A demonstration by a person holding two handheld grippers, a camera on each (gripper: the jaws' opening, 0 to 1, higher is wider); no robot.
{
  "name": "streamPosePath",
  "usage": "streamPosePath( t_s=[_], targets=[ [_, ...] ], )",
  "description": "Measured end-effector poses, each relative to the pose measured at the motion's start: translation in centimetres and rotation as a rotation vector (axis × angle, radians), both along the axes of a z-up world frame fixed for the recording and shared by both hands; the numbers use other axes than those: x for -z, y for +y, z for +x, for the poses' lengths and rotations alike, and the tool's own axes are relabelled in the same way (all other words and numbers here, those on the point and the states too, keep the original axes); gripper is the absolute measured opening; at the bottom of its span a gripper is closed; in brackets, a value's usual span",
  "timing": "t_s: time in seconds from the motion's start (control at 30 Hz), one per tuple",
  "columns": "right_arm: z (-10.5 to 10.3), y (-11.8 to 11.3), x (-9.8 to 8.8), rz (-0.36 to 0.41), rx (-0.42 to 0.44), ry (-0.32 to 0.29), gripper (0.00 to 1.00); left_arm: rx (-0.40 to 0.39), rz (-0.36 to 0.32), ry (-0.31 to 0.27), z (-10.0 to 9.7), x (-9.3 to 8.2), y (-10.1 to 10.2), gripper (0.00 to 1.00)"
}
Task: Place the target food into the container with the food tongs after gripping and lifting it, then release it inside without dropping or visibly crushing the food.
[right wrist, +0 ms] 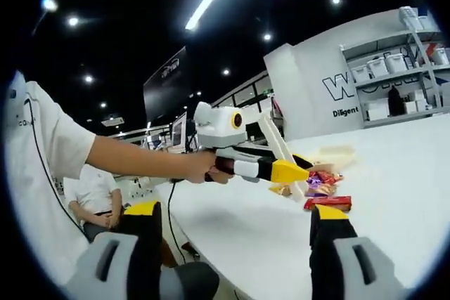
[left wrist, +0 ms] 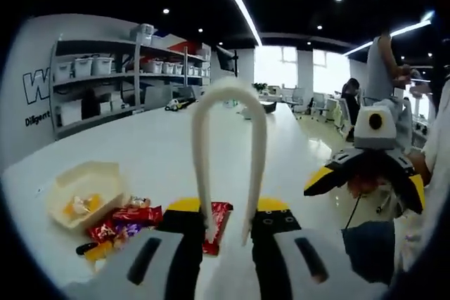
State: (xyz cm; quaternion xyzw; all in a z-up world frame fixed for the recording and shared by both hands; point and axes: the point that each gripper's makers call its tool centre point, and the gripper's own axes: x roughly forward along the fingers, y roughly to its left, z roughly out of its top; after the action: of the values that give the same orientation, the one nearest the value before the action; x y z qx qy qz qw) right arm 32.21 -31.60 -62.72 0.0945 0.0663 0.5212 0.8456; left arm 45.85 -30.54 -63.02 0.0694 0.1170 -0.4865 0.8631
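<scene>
My left gripper [left wrist: 228,207] is shut on white food tongs [left wrist: 204,152], whose looped end rises ahead of the jaws. Below and to the left, a cream clamshell container [left wrist: 84,194] lies open with yellowish food in it. Several wrapped snacks [left wrist: 133,217] lie beside it, and a red bar [left wrist: 219,224] sits just behind the tongs. My right gripper [left wrist: 369,187] hovers at the right, open and holding nothing. In the right gripper view, a hand holds the left gripper [right wrist: 285,171] with the tongs [right wrist: 274,138] above the snacks [right wrist: 320,180] and the container [right wrist: 334,154]. My right gripper [right wrist: 239,212] has its jaws wide apart.
The white table [left wrist: 140,138] stretches far back, and its near edge [right wrist: 211,244] runs below the left gripper. Shelves with bins [left wrist: 98,75] stand at the back left. People stand by desks [left wrist: 383,68] at the far right, and a seated person [right wrist: 91,198] is off the table's edge.
</scene>
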Motion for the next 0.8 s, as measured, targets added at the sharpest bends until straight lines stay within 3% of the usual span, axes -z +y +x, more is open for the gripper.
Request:
streamPosePath(
  t_s=[0.33, 0.47, 0.8],
  targets=[
    [0.5, -1.3, 0.6, 0.008, 0.027, 0.013, 0.84, -0.009, -0.018, 0.002, 2.6, 0.9, -1.3, 0.26],
    [0.7, -1.6, 0.6, 0.01, 0.035, 0.014, 0.83, 0.012, 0.015, -0.011, 2.8, 1.8, -1.5, 0.27],
    [1.1, -1.8, 1.1, -0.008, 0.04, 0.017, 0.82, 0.024, 0.009, 0.018, 3.1, 3.0, -2.0, 0.27]
  ],
)
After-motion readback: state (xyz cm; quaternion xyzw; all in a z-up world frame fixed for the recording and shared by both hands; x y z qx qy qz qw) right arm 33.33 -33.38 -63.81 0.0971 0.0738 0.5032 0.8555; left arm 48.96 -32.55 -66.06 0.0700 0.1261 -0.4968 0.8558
